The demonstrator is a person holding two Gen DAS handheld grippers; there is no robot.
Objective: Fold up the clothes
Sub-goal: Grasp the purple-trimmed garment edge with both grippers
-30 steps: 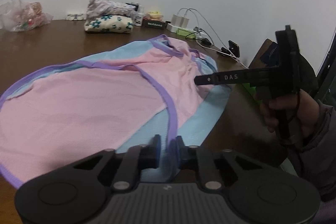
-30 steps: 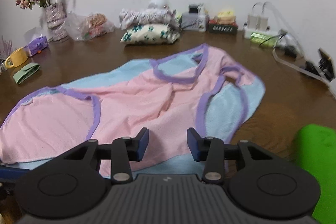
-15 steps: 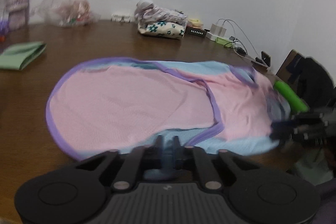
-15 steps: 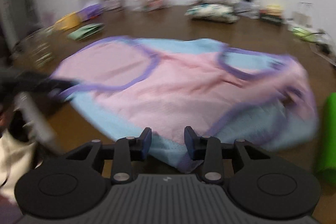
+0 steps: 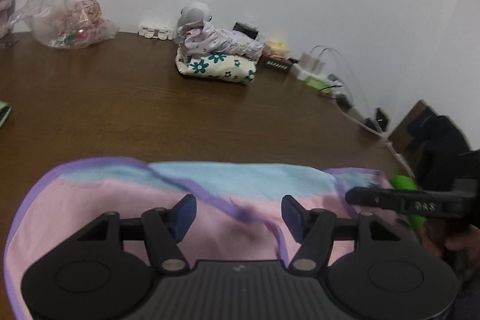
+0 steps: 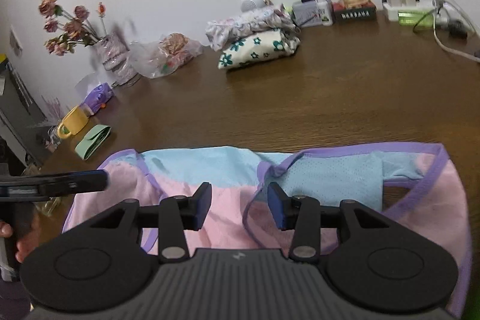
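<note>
— Jaws?
— My left gripper (image 5: 238, 213) is opening, pads apart over the cloth, gripping nothing. My right gripper (image 6: 238, 205) is opening too, part-wide, empty.

— The garment?
— The pink, blue and purple garment (image 6: 300, 179) lies on the near edge of the brown table (image 6: 300, 110), beneath both grippers. Folded clothes (image 5: 217, 59) sit far back by the wall.

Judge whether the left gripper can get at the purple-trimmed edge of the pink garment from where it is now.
Probably yes: the left gripper, jaws opening with nothing pinched, hangs right over the pink garment, and nothing lies between it and the purple trim.
</note>
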